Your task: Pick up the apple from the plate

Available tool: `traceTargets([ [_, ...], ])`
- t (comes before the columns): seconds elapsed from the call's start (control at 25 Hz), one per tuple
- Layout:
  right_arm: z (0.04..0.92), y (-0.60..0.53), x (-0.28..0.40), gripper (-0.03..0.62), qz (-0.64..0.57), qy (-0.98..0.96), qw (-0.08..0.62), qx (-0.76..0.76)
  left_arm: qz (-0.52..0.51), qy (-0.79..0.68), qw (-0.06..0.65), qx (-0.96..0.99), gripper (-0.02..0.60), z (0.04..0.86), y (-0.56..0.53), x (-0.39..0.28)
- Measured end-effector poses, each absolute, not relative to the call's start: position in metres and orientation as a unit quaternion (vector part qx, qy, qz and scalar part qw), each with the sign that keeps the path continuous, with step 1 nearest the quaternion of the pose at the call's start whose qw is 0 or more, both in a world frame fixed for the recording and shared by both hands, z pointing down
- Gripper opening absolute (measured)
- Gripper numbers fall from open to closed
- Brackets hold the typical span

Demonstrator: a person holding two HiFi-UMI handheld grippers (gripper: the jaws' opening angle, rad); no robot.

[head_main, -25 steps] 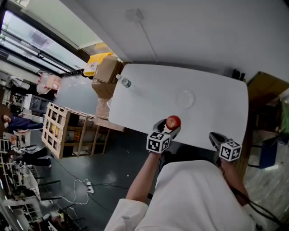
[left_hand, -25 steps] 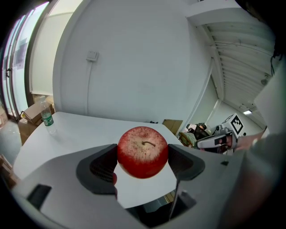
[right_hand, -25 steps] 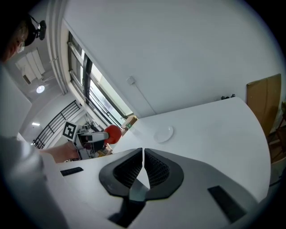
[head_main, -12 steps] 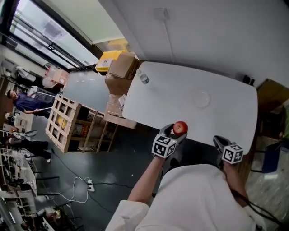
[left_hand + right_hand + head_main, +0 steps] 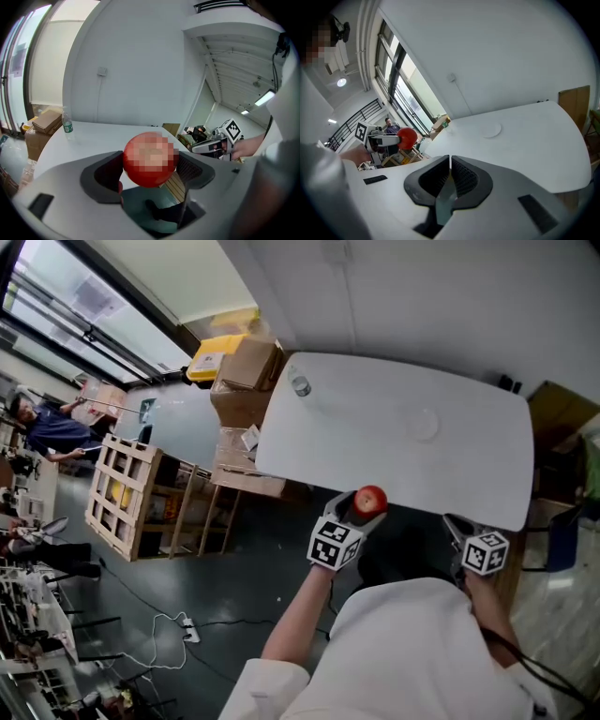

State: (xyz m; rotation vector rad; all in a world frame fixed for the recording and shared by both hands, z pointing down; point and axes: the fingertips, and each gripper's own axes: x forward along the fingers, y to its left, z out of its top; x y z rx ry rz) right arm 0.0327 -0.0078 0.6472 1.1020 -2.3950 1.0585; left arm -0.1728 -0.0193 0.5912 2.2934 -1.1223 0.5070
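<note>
A red apple (image 5: pixel 370 499) sits between the jaws of my left gripper (image 5: pixel 364 505), which is shut on it and holds it in the air just off the near edge of the white table (image 5: pixel 375 451). In the left gripper view the apple (image 5: pixel 150 159) fills the gap, with both pads pressed against its sides. The pale round plate (image 5: pixel 422 425) lies empty on the table, also seen in the right gripper view (image 5: pixel 491 130). My right gripper (image 5: pixel 454 524) hangs near the table's right near corner, its jaws (image 5: pixel 450 163) shut on nothing.
A clear water bottle (image 5: pixel 300 385) stands at the table's far left corner. Cardboard boxes (image 5: pixel 246 376) and a wooden crate (image 5: pixel 127 502) stand left of the table. A brown cabinet (image 5: pixel 558 413) is on the right. People stand far left.
Both grippers have drawn back from the table toward my body. The apple, which hung over the table's near edge, is now off the edge above the floor.
</note>
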Motion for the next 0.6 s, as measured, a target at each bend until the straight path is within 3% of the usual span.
traceTargets([
  [0.6,0.644,0.071,0.052,0.037,0.364,-0.806,0.129,0.448,0.198,-0.39,0.263,0.86,0.356,0.6,0.033,-0.184],
])
